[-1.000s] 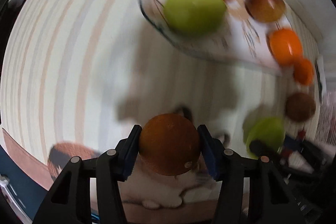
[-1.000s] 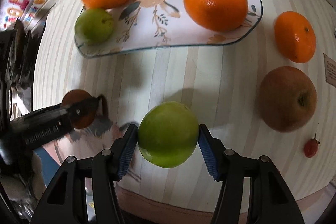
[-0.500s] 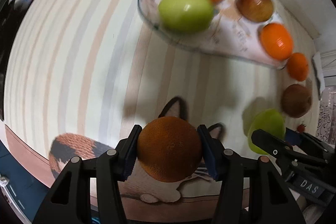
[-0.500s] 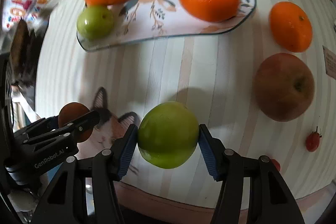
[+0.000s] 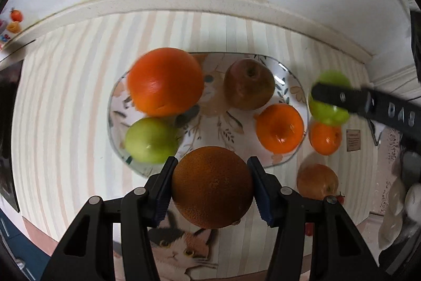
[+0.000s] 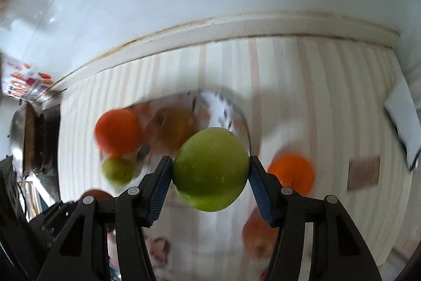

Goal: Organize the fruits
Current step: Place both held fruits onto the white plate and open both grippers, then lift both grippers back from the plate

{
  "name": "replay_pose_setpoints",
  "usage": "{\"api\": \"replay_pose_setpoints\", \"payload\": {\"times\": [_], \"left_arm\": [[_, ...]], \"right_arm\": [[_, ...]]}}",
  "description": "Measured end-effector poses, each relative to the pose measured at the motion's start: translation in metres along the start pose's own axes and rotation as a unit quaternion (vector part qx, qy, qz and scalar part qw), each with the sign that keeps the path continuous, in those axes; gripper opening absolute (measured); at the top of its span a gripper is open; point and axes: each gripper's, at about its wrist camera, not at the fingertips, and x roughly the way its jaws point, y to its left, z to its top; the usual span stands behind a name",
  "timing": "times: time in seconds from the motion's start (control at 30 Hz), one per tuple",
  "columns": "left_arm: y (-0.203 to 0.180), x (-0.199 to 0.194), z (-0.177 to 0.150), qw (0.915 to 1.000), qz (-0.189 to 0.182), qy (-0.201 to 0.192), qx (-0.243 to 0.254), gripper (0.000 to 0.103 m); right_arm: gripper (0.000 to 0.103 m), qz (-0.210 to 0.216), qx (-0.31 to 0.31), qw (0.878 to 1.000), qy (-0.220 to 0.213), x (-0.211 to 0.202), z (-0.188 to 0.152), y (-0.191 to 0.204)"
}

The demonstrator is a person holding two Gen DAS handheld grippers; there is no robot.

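left gripper (image 5: pixel 211 187) clamped on brown orange (image 5: pixel 212 187), right gripper (image 6: pixel 210 181) on green apple (image 6: pixel 210 169), above plate (image 5: pixel 210 107).

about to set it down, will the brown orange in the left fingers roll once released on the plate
Probably: the brown orange looks round, with no flat side. The plate seems shallow, so its rim may not stop it. Its pebbled skin likely grips the fingers well.

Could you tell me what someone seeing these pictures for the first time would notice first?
Each hand-held gripper grips a fruit: the left hand-held gripper is closed on a dark orange, the right hand-held gripper on a green apple. Just beyond the dark orange lies a floral plate carrying a large orange, a small green apple and more fruit.
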Motion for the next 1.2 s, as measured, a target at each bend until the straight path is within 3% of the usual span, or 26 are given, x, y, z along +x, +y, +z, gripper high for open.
{"api": "replay_pose_setpoints", "payload": {"times": [0.23,0.47,0.53,0.63,0.77,1.0,1.2], "left_arm": [[-0.001,0.038,0.013,0.9989,0.017,0.044,-0.001,0.052],[0.002,0.059,0.017,0.9973,0.02,0.064,-0.029,0.054],[0.004,0.057,0.017,0.9975,0.013,0.059,-0.036,0.07],[0.004,0.046,0.018,0.9978,0.005,0.05,-0.042,0.081],[0.01,0.023,0.012,0.9984,0.007,0.031,-0.046,0.081],[0.03,-0.02,-0.005,0.9966,0.045,-0.023,-0.065,0.081],[0.042,-0.037,-0.02,0.9934,0.072,-0.045,-0.077,0.081]], "right_arm": [[0.061,-0.02,-0.007,0.999,0.028,0.045,0.022,0.004],[0.062,-0.001,-0.005,0.999,0.053,0.064,0.03,-0.005],[0.067,0.004,-0.008,0.999,0.054,0.062,0.031,-0.006],[0.079,0.006,-0.013,0.998,0.055,0.056,0.032,-0.007],[0.09,-0.002,-0.021,0.999,0.049,0.041,0.022,-0.006],[0.09,-0.033,-0.067,0.997,0.016,0.01,-0.015,0.007],[0.092,-0.055,-0.101,0.993,-0.005,-0.006,-0.05,0.026]]}}
